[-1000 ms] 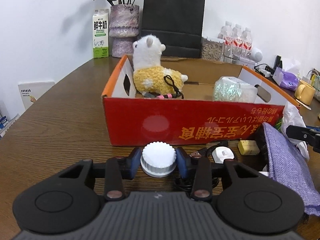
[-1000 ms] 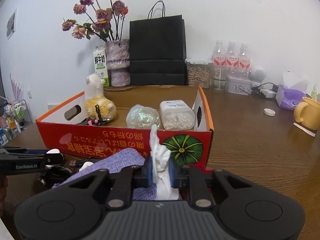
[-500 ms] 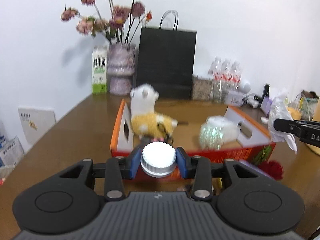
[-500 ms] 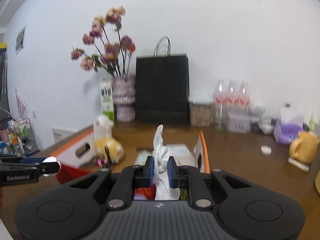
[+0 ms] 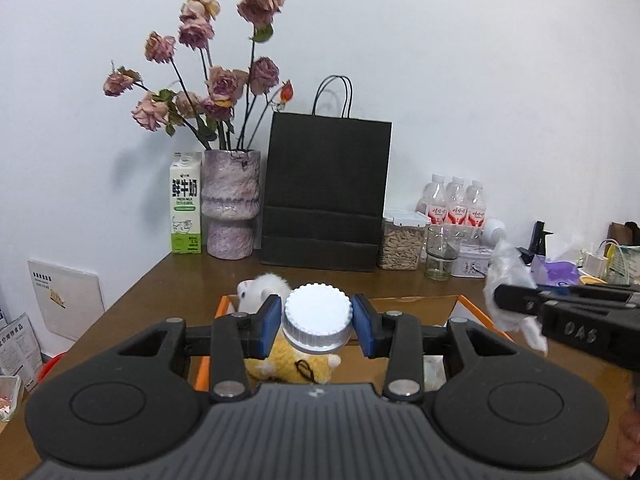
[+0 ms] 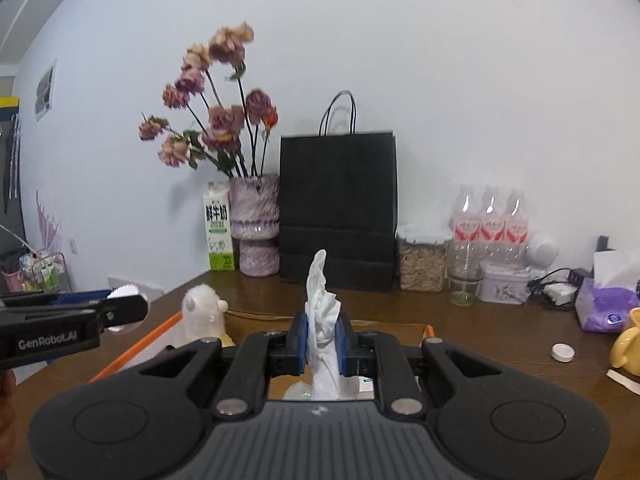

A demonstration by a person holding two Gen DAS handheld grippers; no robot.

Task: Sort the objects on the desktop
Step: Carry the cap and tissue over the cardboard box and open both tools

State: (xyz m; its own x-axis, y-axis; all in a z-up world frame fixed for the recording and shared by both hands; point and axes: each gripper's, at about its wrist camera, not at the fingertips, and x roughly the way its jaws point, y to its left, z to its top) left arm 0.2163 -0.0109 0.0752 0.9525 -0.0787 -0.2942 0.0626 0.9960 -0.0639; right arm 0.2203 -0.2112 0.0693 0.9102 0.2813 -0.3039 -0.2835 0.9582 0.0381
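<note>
The left gripper (image 5: 318, 322) is clamping a white ribbed plastic cap (image 5: 318, 316) by its rim above the orange-edged cardboard box (image 5: 460, 300); rigid, light, possibly slippery. Rightward, the right gripper (image 6: 323, 340) is pinching a crumpled white tissue (image 6: 322, 312), soft and flimsy, over that box.

left gripper (image 5: 318, 326): matte black body, two round discs, blue pads (image 5: 271, 322), silver screws on the linkages. right gripper (image 6: 323, 340) matches it; "genrobot.ai" in white letters along the left one's side.
</note>
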